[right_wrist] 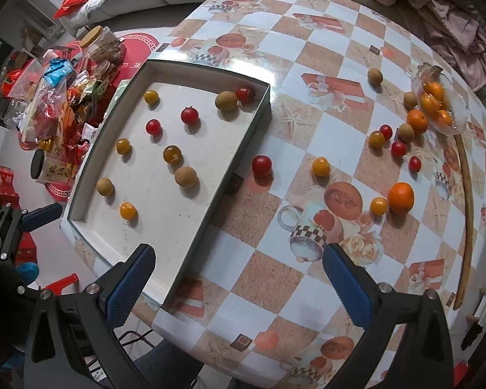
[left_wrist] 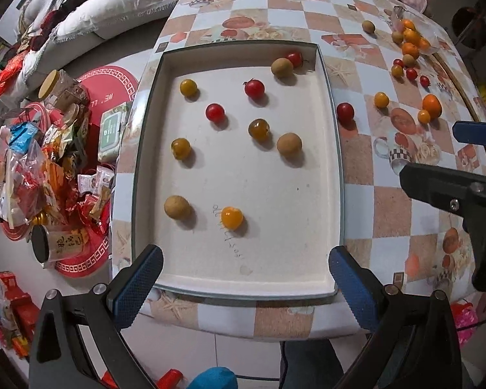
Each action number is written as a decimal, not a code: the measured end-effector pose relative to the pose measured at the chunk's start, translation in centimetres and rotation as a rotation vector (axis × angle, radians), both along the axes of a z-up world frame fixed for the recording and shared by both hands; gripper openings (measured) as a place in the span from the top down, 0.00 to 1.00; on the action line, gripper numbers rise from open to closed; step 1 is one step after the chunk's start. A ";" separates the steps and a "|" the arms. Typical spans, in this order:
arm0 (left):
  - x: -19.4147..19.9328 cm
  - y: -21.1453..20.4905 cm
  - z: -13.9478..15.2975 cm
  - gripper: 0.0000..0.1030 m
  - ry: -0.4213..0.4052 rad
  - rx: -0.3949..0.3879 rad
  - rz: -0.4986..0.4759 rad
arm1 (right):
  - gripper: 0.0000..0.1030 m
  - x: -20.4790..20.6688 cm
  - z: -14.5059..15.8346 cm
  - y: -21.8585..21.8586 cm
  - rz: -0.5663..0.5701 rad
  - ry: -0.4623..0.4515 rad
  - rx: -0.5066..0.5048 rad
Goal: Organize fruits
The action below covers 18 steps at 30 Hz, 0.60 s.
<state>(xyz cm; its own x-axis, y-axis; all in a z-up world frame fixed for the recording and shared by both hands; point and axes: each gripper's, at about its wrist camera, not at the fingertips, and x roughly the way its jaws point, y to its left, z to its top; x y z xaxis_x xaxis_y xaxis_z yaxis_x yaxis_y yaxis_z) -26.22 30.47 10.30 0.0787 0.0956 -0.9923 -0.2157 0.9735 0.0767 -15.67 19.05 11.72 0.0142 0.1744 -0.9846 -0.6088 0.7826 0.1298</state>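
White tray [left_wrist: 327,103] near edge behind left gripper [left_wrist: 246,287], plastic bag [right_wrist: 455,115] contents perhaps oranges

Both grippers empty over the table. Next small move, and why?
Probably bring the right hand-held gripper, open and empty, down over the red tomato beside the tray. It is the loose fruit closest to the tray wall, sits apart from the other fruit, and ten pieces already lie inside.

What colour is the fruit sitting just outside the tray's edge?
Red: a cherry tomato, clearest in the right wrist view.
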 end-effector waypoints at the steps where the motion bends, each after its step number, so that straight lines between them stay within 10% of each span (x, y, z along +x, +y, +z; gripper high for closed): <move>1: -0.1 0.1 0.1 0.00 0.000 -0.004 0.001 | 0.00 -0.2 0.2 0.2 0.001 -0.001 -0.004; 18: -0.7 1.5 1.0 0.00 -0.014 -0.006 0.001 | 0.00 -1.3 1.4 2.6 0.026 -0.011 -0.022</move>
